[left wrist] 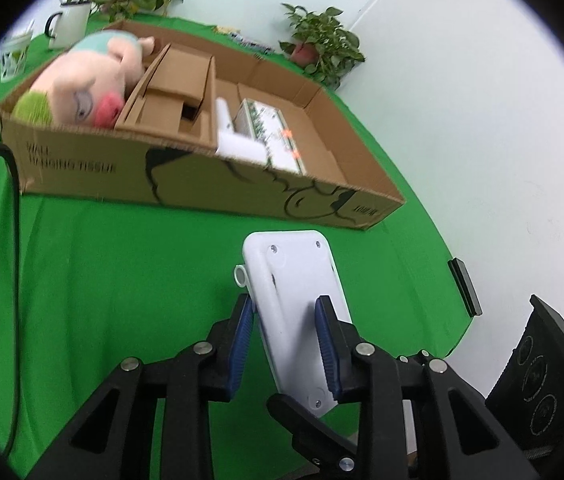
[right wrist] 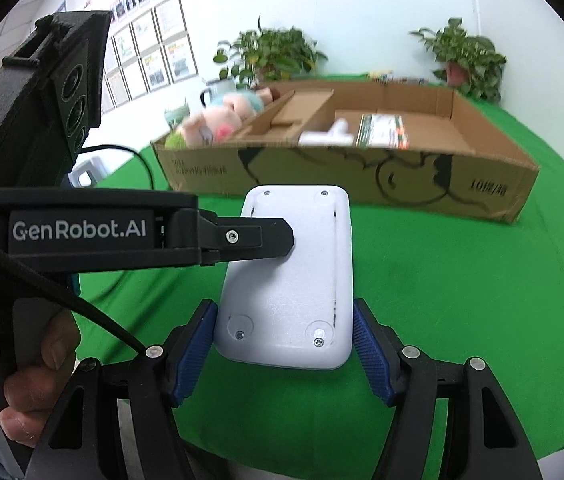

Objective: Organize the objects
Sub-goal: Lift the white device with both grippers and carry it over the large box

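A white plastic device (left wrist: pixel 294 280) with screws in its flat back is held between both grippers over the green cloth. My left gripper (left wrist: pixel 285 304) is shut on its left edge, pinching its thickness; one finger (right wrist: pixel 266 238) lies on the device's (right wrist: pixel 290 280) back in the right wrist view. My right gripper (right wrist: pixel 284 308) is shut across the near end's width, a blue pad against each side. Beyond it stands an open cardboard box (left wrist: pixel 202 176) holding a plush doll (left wrist: pixel 82 84), cardboard inserts, a white item (left wrist: pixel 238 140) and a printed packet (left wrist: pixel 270 128).
The green cloth (left wrist: pixel 122 280) covers the table up to a white wall on the right. Behind the cardboard box (right wrist: pixel 322 168) stand a white mug (left wrist: pixel 70 24), a glass (left wrist: pixel 14 56) and potted plants (left wrist: pixel 322 44). A black cable (left wrist: pixel 14 240) runs along the left. A hand (right wrist: pixel 22 380) grips the left handle.
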`<state>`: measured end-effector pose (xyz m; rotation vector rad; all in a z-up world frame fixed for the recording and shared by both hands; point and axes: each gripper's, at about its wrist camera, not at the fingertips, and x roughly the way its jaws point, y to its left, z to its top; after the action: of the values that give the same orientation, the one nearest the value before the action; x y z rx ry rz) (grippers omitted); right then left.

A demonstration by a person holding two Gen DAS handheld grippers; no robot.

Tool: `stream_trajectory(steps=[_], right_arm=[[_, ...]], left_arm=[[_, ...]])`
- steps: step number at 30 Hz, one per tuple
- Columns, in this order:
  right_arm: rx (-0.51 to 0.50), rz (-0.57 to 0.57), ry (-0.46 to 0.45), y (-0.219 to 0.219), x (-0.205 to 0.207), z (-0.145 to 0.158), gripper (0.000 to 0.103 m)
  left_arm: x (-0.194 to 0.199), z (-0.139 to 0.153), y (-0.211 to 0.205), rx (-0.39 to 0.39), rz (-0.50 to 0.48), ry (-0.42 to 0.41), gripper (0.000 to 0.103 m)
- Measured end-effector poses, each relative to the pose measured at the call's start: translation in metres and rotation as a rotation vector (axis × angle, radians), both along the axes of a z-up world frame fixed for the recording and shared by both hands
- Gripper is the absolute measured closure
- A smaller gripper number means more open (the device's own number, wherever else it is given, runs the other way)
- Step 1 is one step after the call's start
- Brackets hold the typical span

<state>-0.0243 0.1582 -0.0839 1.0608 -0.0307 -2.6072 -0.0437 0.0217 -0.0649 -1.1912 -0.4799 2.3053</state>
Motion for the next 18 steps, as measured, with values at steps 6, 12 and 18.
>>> stream_trajectory(steps=[6,12,18], right_arm=[[-0.006,-0.005,0.072,0.004,-0.005,0.026,0.039],[-0.014,-0.025,0.144,0.013,-0.013,0.055,0.039],[-0.001,-0.063,0.216,0.028,-0.028,0.09,0.038]], left_arm=[[-0.007,0.032,0.009,-0.003,-0.006,0.084,0.073],[-0.021,0.064,0.024,-0.006,-0.03,0.161,0.073],[-0.031,0.098,0.037,0.007,-0.062,0.235,0.073]])
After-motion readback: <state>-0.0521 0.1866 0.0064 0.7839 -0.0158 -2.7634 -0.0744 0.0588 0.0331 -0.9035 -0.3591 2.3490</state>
